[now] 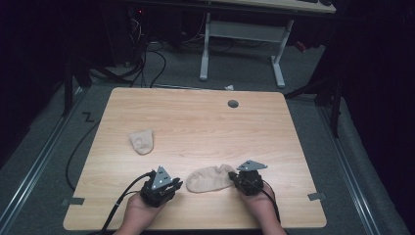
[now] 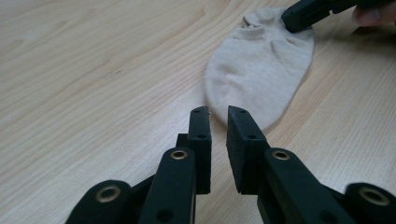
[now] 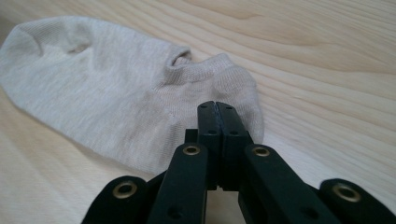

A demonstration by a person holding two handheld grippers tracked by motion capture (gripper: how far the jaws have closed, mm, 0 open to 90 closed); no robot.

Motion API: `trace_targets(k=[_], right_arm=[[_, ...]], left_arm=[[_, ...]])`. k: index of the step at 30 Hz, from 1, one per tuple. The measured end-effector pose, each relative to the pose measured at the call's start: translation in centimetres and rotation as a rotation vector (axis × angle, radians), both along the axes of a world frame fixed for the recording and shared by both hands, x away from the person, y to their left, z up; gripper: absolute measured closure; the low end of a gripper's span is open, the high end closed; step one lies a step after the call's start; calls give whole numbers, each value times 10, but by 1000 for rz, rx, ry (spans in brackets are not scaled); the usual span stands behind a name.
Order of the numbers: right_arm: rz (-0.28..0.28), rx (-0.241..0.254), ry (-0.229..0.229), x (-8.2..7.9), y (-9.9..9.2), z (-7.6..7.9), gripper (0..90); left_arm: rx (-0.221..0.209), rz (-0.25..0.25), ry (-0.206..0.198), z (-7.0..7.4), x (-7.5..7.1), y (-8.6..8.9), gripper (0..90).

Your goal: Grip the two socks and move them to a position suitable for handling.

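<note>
While both grippers are held low near the front edge of the wooden bench [image 1: 195, 122], a beige ankle sock [image 1: 211, 178] is seen lying flat between them. Its knit is fine and pale, its outline a rounded oval, and its cuff end, slightly bunched around the opening, is turned toward the right gripper [image 1: 246, 180]. In the right gripper view the jaws are pressed fully together, their tips lying over the cuff edge of the sock [image 3: 116, 107]; whether any fabric is pinched between them cannot be told. The left gripper [image 1: 164, 188] is held just beside the sock's rounded toe end, and in the left gripper view its jaws are parted by a narrow gap with nothing between them, the sock [image 2: 261, 74] lying just beyond the tips. At the far end of the sock in that view the right gripper's tip [image 2: 306, 14] is seen touching the cuff. A second sock [image 1: 142, 141], folded or crumpled into a shorter shape, is seen well apart toward the left middle of the bench. No containers are seen on the bench.
</note>
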State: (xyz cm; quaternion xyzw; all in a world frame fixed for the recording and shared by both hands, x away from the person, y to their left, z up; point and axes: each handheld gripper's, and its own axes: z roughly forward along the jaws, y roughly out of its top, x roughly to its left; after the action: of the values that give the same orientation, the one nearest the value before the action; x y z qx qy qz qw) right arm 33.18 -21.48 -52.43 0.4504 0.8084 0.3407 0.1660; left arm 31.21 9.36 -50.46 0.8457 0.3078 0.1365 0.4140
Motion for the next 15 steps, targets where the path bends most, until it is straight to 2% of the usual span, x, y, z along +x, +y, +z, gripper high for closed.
trace_targets(k=[5, 9, 12, 15], right_arm=[[64, -4, -1, -7, 21, 0, 895], [117, -8, -5, -12, 34, 0, 894], [142, -12, -7, -17, 40, 0, 891], [163, -14, -6, -22, 46, 0, 888]], left_arm=[[41, -16, 18, -8, 3, -8, 778], [127, -28, 39, -19, 5, -15, 793], [127, -28, 48, -19, 5, -10, 801], [147, -24, 45, -17, 2, -4, 813]])
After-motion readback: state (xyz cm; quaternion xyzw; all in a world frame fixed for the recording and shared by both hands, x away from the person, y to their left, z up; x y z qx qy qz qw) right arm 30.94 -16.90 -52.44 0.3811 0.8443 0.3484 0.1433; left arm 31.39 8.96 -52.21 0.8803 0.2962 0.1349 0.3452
